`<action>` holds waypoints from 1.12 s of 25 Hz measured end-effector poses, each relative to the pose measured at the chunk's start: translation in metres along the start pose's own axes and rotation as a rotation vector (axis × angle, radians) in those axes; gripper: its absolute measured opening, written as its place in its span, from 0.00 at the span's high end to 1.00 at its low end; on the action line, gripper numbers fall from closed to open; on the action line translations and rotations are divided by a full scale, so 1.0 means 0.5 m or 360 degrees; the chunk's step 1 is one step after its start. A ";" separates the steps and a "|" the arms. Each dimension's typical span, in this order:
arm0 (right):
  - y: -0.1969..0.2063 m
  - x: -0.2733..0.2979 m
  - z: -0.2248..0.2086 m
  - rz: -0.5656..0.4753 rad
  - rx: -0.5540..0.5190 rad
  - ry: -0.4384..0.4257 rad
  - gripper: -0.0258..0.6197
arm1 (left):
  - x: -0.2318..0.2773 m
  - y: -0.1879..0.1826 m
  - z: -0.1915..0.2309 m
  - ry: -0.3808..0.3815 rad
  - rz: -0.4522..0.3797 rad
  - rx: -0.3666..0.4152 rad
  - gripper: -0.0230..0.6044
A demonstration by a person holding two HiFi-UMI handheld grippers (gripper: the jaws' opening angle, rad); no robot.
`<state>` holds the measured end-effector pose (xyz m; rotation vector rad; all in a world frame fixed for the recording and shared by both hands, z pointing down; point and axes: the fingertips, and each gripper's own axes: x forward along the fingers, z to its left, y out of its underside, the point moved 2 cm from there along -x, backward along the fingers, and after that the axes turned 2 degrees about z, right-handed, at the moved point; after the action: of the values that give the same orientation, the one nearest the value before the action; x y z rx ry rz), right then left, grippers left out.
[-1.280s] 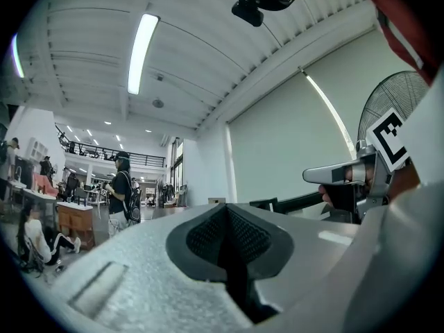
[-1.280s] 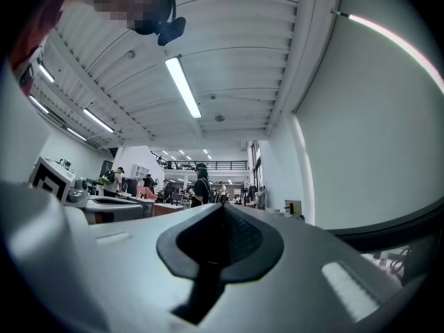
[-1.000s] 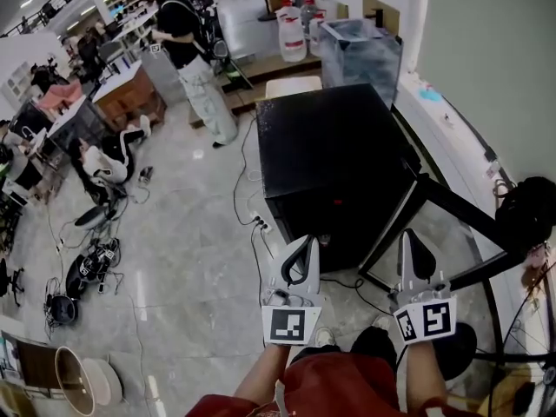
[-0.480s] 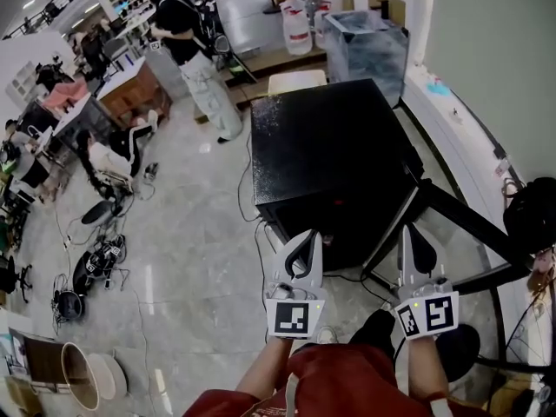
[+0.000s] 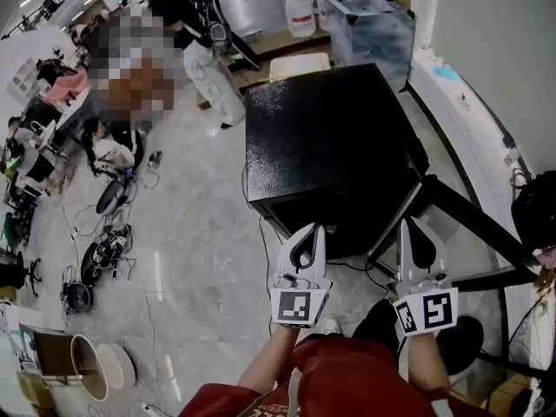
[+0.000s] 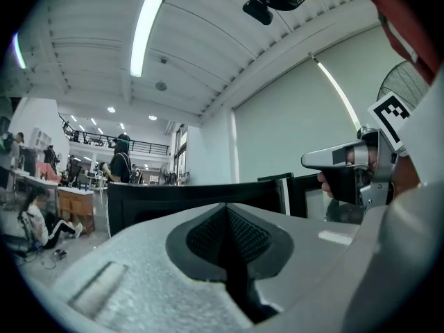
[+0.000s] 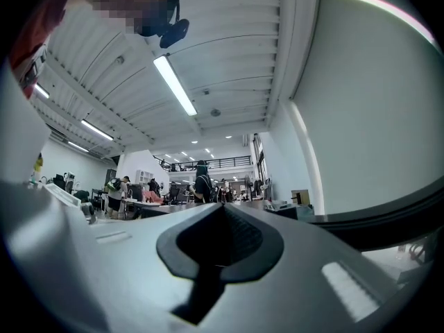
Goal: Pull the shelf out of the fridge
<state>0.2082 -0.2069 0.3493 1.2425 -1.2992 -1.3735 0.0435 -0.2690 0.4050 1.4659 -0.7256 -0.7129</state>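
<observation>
Approach step: left gripper (image 5: 314,231) and right gripper (image 5: 407,226) both clenched empty near the black fridge (image 5: 330,142); next, open jaws and reach in for the unseen shelf.

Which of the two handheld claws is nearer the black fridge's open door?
The right gripper, at the head view's right: the open door stands just beside it, while the left gripper faces the fridge front.

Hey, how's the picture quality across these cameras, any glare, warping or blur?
Head view: evenly lit, fisheye-curved edges, speckled sheen on the black fridge. Left gripper view: heavy barrel distortion, dark corners, a glaring ceiling light, the left hand-held gripper soft up close. Right gripper view: the same warping.
</observation>
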 end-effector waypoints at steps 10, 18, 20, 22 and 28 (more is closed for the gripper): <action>0.017 0.003 -0.017 0.0038 0.0032 -0.0053 0.96 | 0.085 0.136 -0.008 0.0022 0.0105 -0.0369 0.81; 0.026 0.001 -0.013 0.0086 0.0031 -0.0135 0.96 | 0.154 0.223 0.012 -0.0051 0.0186 -0.0821 0.73; 0.028 0.001 -0.010 0.0095 0.0025 -0.0158 0.96 | 0.172 0.247 0.020 -0.0066 0.0186 -0.1044 0.69; 0.029 -0.001 -0.009 0.0104 0.0019 -0.0178 0.96 | 0.188 0.264 0.027 -0.0092 0.0178 -0.1184 0.66; 0.024 -0.006 -0.018 0.0125 -0.0011 -0.0202 0.96 | 0.232 0.284 0.050 -0.0167 0.0084 -0.1424 0.62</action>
<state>0.2168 -0.2066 0.3621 1.1027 -1.4141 -1.4184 0.0918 -0.3779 0.5466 0.5939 -0.4210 -0.9180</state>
